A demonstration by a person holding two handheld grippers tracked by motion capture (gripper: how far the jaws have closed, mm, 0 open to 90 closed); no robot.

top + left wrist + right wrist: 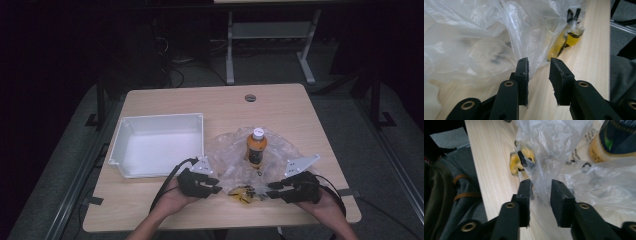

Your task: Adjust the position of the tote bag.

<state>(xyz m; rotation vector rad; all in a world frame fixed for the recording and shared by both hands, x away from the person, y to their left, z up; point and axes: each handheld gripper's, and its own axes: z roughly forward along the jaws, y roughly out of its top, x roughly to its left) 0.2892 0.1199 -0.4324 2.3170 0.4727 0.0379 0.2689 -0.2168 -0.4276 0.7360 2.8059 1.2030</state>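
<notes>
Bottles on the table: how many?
1. An orange plastic bottle with a white cap stands upright on the crumpled clear plastic bag, right of the white plastic bin. The bag's folds could hide something small.

White tray (125, 150) on wooden table (280, 105), left of centre.

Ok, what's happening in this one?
A person works at a clear plastic bag on the table, a gripper in each hand. An orange bottle stands upright on the bag. The right gripper is open with a fold of bag between its jaws; the left gripper is open at the bag's edge. A white tray sits alongside.
</notes>
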